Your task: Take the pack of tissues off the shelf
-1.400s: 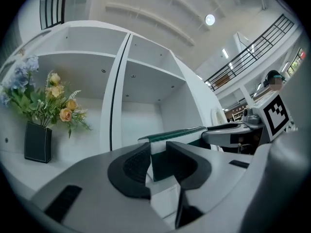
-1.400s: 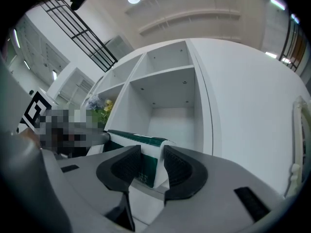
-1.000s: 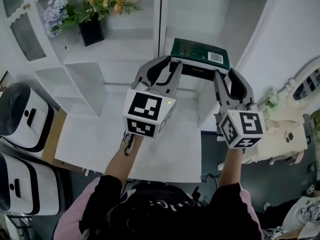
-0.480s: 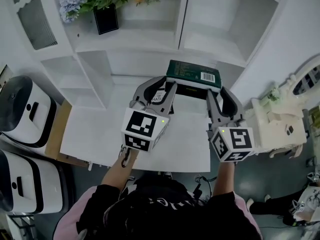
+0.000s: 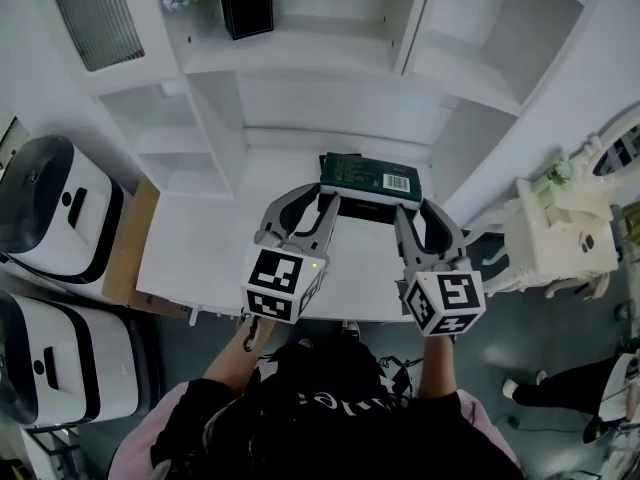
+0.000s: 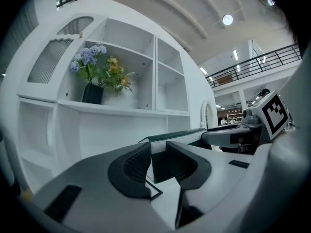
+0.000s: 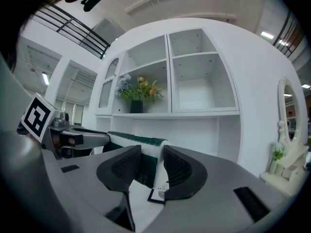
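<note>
1. The dark green and white rectangular pack of tissues hangs between my two tools, just ahead of both. Its long axis runs left to right across my view.
2. The left gripper is clamped on the pack's left end. In the left gripper view its ribbed pads press on the wrapper.
3. The right gripper is closed on the right end. Its own view shows the pack's white corner pinched between the jaws.
4. Neither hand is nearer, since each holds one end, so I judge the coming pull has to be straight back toward me with both moving together to keep the pack level.
5. The pack sits in front of the white shelf unit and over the back of its white countertop, apparently lifted clear of it.
6. A black vase of flowers stands in an upper compartment, well apart from the pack.
7. Two white rounded machines stand on the floor to the left, and a white ornate stand is on the right.
</note>
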